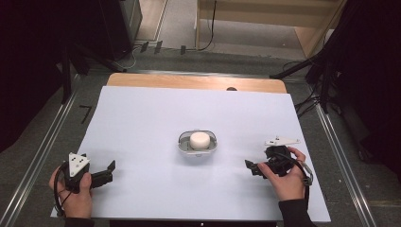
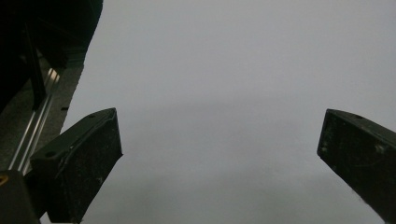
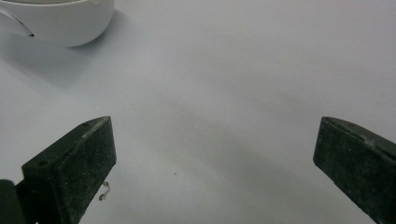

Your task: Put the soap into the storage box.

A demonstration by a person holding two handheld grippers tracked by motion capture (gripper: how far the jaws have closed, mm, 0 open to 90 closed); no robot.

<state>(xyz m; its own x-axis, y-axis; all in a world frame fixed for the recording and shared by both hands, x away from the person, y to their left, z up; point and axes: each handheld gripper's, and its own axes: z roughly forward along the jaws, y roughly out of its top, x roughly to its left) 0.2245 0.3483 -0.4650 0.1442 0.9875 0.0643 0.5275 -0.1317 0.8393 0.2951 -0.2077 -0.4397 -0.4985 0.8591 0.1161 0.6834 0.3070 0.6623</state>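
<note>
Centrally placed on the bench (image 1: 142, 123): a white dish (image 1: 198, 144) with a wire handle, holding a round white puck (image 1: 199, 140). Sits upright, well apart from both grippers, a little nearer the right one. Seen again at the upper left corner of the right gripper view as a white wall (image 3: 60, 23) with a thin dark wire across it.

Right gripper (image 1: 252, 168) low over the bench, fingers (image 3: 74, 168) spread wide, nothing between them, aimed roughly toward the dish. Left gripper (image 1: 108, 172) likewise resting near the front left corner, fingers (image 2: 81, 158) wide and empty, looking out over bare sheet.

Probably an approach not yet begun. Best done by bringing the right gripper in level and slow, keeping the fingers wide until they straddle the dish wall or the puck, then closing squarely. Worth steadying the dish with the left if it slides: a light, smooth thing on a smooth sheet. Off-centre closing likely to tip or push it.

Bench covered by a pale, matt sheet, a strip of wood (image 1: 196, 82) bare along the far edge. Grey floor around, metal rails (image 1: 42, 151) at both sides, black drapes and stands beyond, cables trailing at the back.
</note>
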